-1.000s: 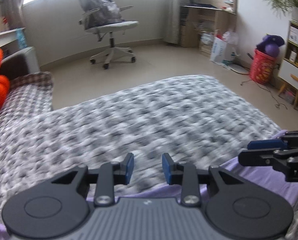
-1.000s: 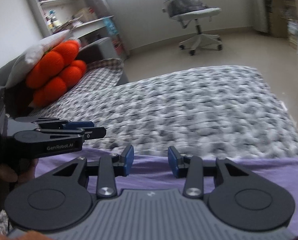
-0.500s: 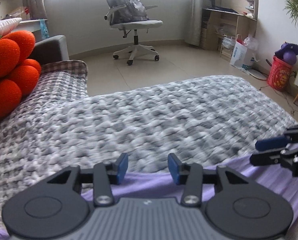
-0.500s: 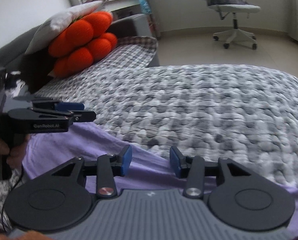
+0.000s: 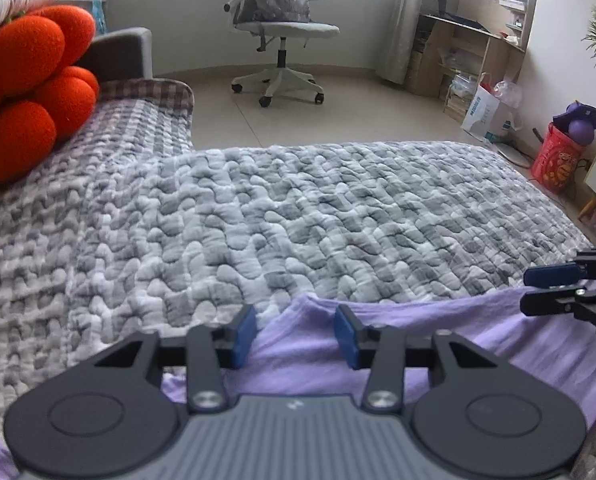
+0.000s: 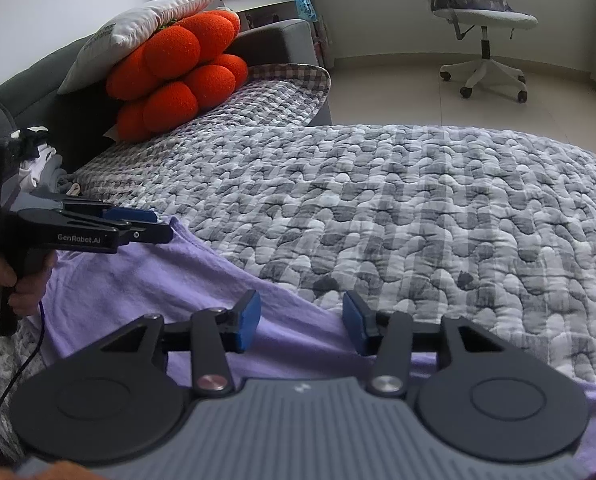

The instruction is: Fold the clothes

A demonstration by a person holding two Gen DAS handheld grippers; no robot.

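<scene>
**Purple garment spread on the quilted bed, both grippers over it with jaws apart**

We see the purple garment [image 5: 438,344] lying along the bottom of both frames, flat on the grey-and-white quilted bed cover [image 5: 298,220]. In the left wrist view its near edge rises in a small peak between the blue pads of the left gripper [image 5: 293,332], whose jaws stand apart with nothing clamped. In the right wrist view the cloth [image 6: 145,292] runs from lower left to lower right, and the right gripper [image 6: 302,318] sits over its edge, jaws likewise spread and holding nothing; we cannot tell whether the pads touch the fabric.

Each gripper shows in the other's view: the right one at the right edge of the left wrist view, the left one at the left edge of the right wrist view, gripped by a hand [image 6: 21,280], with a thin cable hanging below it.

Further out, an orange bobbled cushion [image 6: 177,68] sits at the upper left under a white pillow [image 6: 137,28], against a grey sofa arm [image 5: 121,52]. An office chair [image 5: 281,36] carrying a dark bag stands on the floor beyond. At the right edge of the left wrist view a red basket [image 5: 556,160] holds a purple ball and purple cloth, and a white paper bag [image 5: 486,114] stands beside wooden shelves [image 5: 458,60] stacked with boxes.
</scene>
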